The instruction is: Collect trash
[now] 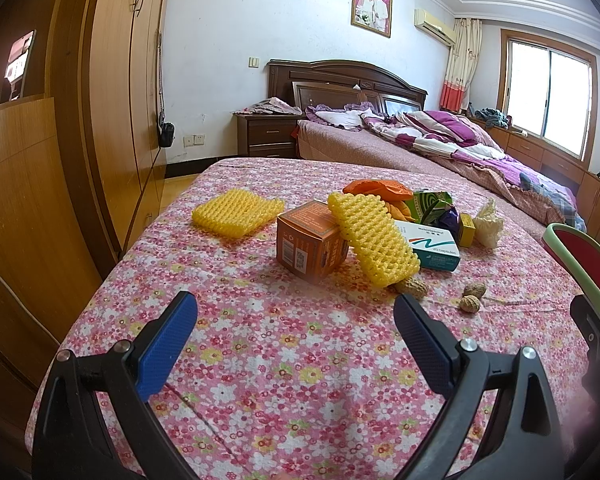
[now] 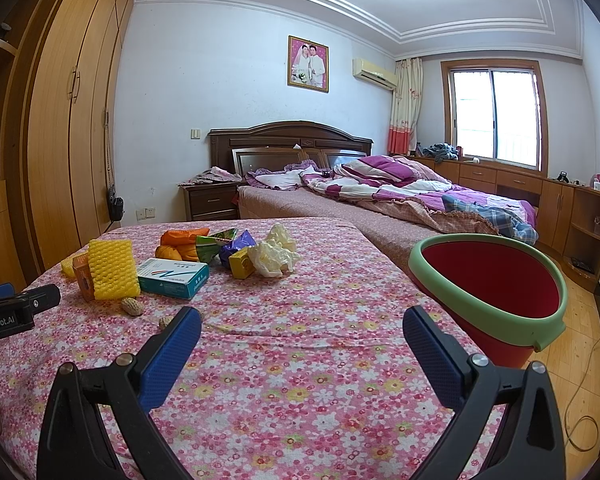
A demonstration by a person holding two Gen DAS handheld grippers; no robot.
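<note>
Both claws, left claw [image 1: 296,312] and right claw [image 2: 302,326], hang spread and empty above the flowered table [image 2: 300,360]. Springy yellow foam netting [image 1: 370,236], stiff cartons and knobbly peanuts [image 1: 470,298] lie toward its far edge. The red bucket [image 2: 496,280] waits off its right edge; the soft netting likely suits a light pinch.

Black tongs [image 1: 296,312] with blue textured pads [image 1: 164,350] (silver screws).

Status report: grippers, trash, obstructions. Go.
Left gripper open, empty. Right gripper open, empty. Trash pile untouched on floral cloth; red bin at right edge. Nothing blocking.
</note>
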